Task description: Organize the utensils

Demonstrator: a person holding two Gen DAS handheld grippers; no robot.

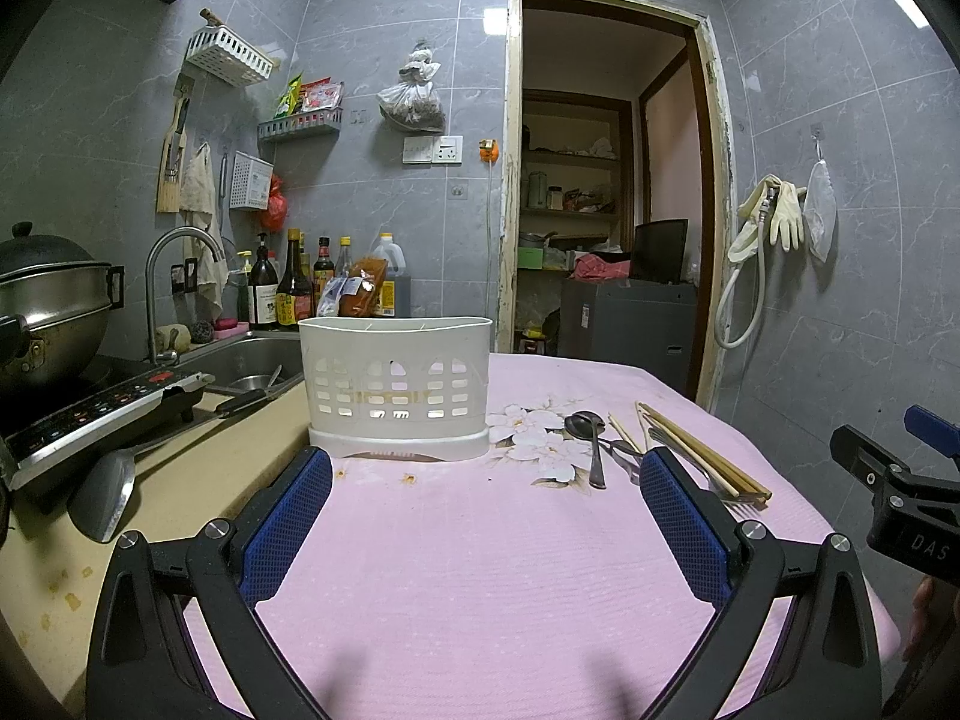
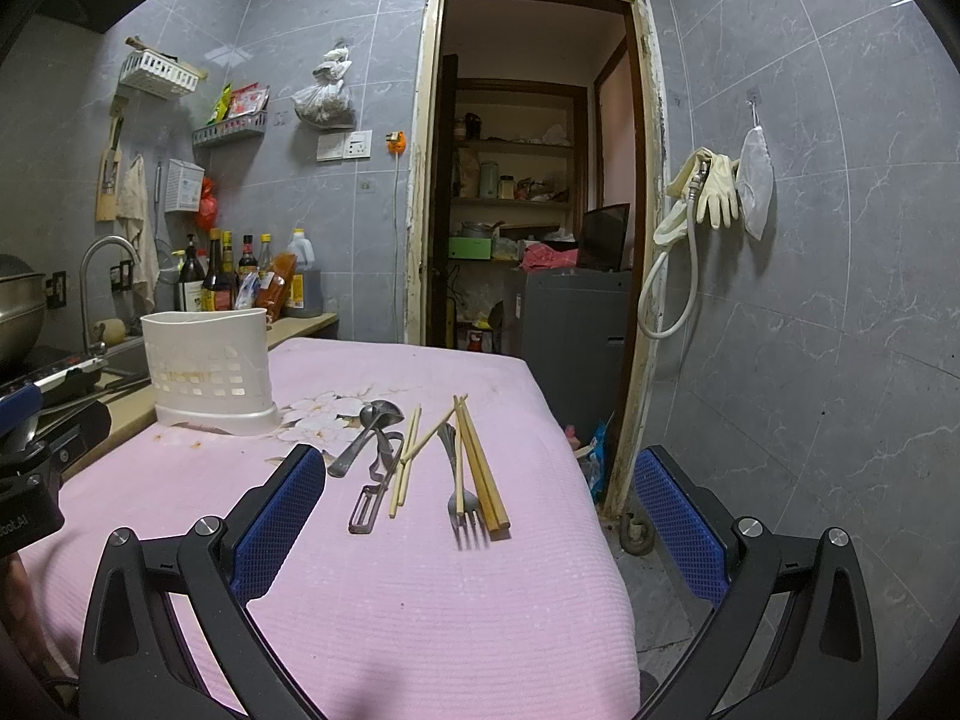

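A white slotted utensil holder (image 1: 395, 387) stands upright on the pink cloth-covered table (image 1: 480, 540); it also shows in the right wrist view (image 2: 207, 372). To its right lie a metal spoon (image 2: 366, 435), a peeler (image 2: 372, 495), pale chopsticks (image 2: 408, 456), a fork (image 2: 462, 498) and brown chopsticks (image 2: 480, 468). The same utensils show in the left wrist view, spoon (image 1: 591, 438) and chopsticks (image 1: 702, 450). My left gripper (image 1: 486, 474) is open and empty, short of the holder. My right gripper (image 2: 480, 474) is open and empty, hovering short of the utensils.
To the left are a beige counter (image 1: 198, 480), an induction cooker (image 1: 90, 414) with a steel pot (image 1: 48, 306), a ladle (image 1: 105, 498), a sink (image 1: 252, 360) and sauce bottles (image 1: 294, 288). A doorway (image 2: 528, 180) lies beyond the table. The table's right edge drops to the floor (image 2: 672, 588).
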